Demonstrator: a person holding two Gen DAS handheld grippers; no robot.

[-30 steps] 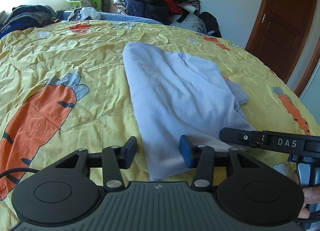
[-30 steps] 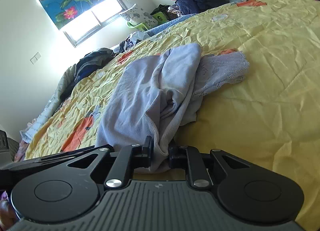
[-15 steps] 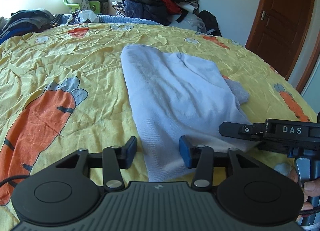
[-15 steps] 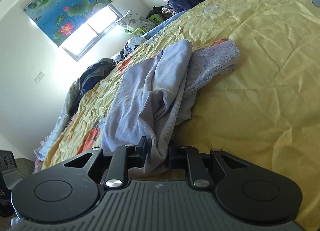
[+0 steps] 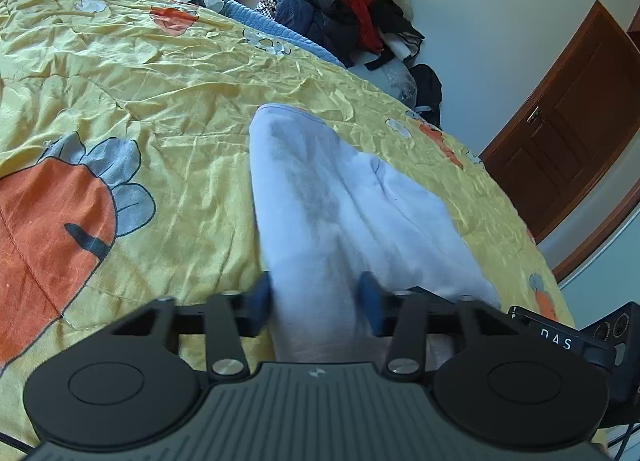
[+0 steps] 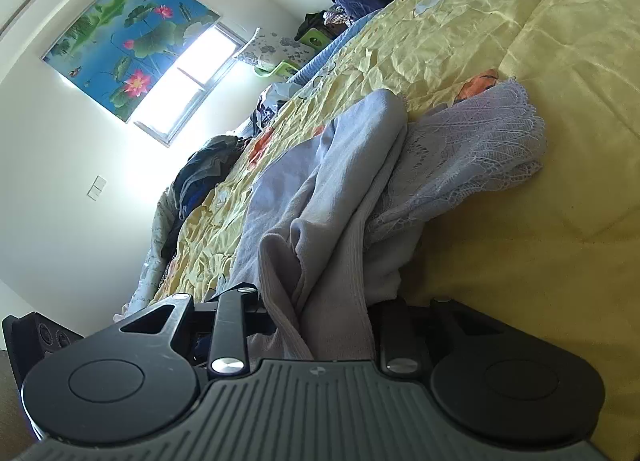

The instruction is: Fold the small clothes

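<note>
A pale lavender garment (image 5: 336, 205) lies lengthwise on the yellow bedspread (image 5: 160, 101). My left gripper (image 5: 316, 299) is open, its blue pads on either side of the garment's near end, which runs back under the gripper body. My right gripper (image 6: 328, 313) is shut on the garment's bunched near edge (image 6: 320, 245), with the cloth rising in folds from between the fingers. A lace part (image 6: 480, 149) of the garment spreads to the right. The right gripper's body shows at the lower right of the left wrist view (image 5: 576, 337).
The bedspread has orange carrot prints (image 5: 52, 229). A pile of red and dark clothes (image 5: 344, 5) sits beyond the bed's far edge. More dark clothes (image 6: 204, 177) lie at the bed's side below the window. A brown door (image 5: 568, 133) is to the right.
My left gripper has moved forward over the garment's near end, so the cloth now lies between its pads. My right gripper has tilted and lifted the held edge, bunching the cloth higher.
</note>
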